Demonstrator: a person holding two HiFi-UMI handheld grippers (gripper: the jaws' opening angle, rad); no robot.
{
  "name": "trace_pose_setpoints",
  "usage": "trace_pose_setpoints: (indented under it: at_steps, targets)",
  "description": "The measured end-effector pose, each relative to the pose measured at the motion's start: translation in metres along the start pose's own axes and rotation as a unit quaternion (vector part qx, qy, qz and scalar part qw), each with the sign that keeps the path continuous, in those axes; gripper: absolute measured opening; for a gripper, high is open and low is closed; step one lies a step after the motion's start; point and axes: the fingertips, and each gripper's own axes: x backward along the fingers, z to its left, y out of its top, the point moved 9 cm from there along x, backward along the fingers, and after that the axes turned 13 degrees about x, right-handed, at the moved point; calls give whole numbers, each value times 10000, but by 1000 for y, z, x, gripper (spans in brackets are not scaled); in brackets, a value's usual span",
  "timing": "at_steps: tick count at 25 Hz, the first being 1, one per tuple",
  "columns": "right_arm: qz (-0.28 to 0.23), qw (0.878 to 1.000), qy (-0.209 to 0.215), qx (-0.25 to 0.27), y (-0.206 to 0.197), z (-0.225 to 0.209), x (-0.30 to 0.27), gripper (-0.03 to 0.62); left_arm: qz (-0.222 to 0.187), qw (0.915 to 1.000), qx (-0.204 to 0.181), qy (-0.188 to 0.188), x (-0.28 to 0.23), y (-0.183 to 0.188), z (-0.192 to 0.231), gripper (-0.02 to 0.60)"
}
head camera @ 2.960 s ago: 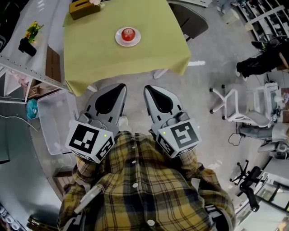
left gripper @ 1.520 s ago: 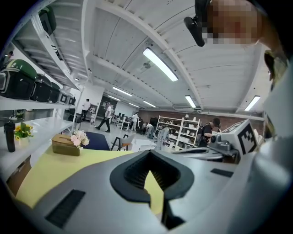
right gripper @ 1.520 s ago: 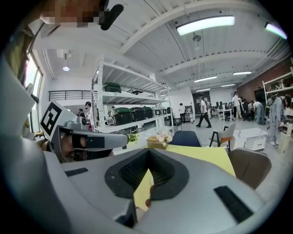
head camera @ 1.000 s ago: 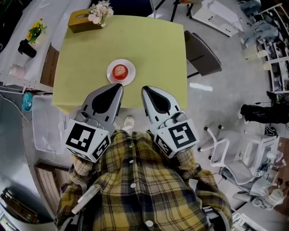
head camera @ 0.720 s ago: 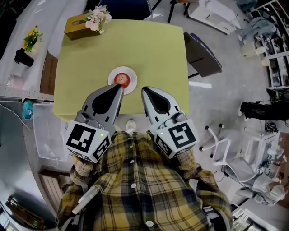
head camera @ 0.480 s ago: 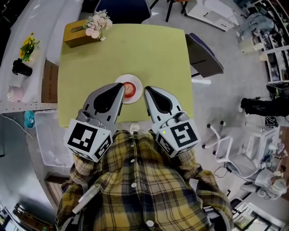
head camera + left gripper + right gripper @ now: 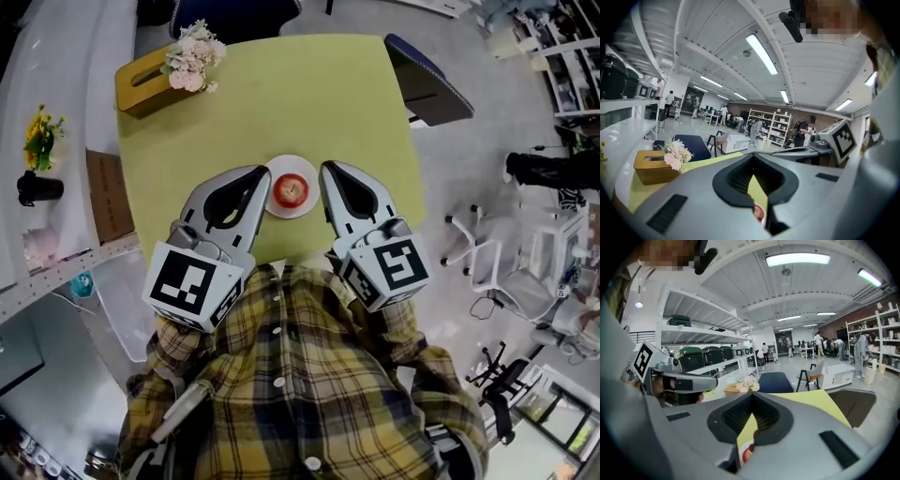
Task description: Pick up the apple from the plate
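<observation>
A red apple [image 7: 292,190] rests on a small white plate [image 7: 278,171] near the front edge of the yellow-green table [image 7: 309,103]. My left gripper [image 7: 263,173] is shut and empty, its tip just left of the plate. The right gripper [image 7: 327,170] also looks shut and empty, its tip just right of the plate. In the left gripper view the jaws of the left gripper [image 7: 753,157] meet at the tip, and a sliver of apple [image 7: 759,213] shows through the gap below. The right gripper view gives the same: the right gripper [image 7: 752,397], and apple [image 7: 746,453] low in the gap.
A tan tissue box [image 7: 141,80] with pale flowers [image 7: 192,61] stands at the table's far left corner. A grey chair [image 7: 427,82] sits at the far right corner, a blue chair [image 7: 773,380] behind the table. White shelving [image 7: 56,141] runs along the left.
The table has come nearer over the frames. The plate lay ahead of both gripper tips a second ago and now lies between them. Both grippers kept their side-by-side pose, jaws unchanged.
</observation>
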Motion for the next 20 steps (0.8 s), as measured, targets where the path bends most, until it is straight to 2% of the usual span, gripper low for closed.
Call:
trace_pose_setpoints:
  at_steps: [4,8,20]
  targets:
    - [52,9997,-195,-148,-12,0,-4,-3,220,9995,-59,-202,-4,-6,10,6]
    - [246,9987,-335,-280,-19,-6,-2,-3,361,9991,-86,-212,-13,-12,9,6]
    - [274,9993,244,-16,-40,-19,0,-3,358,9994,30,12,-35,-33,0,6]
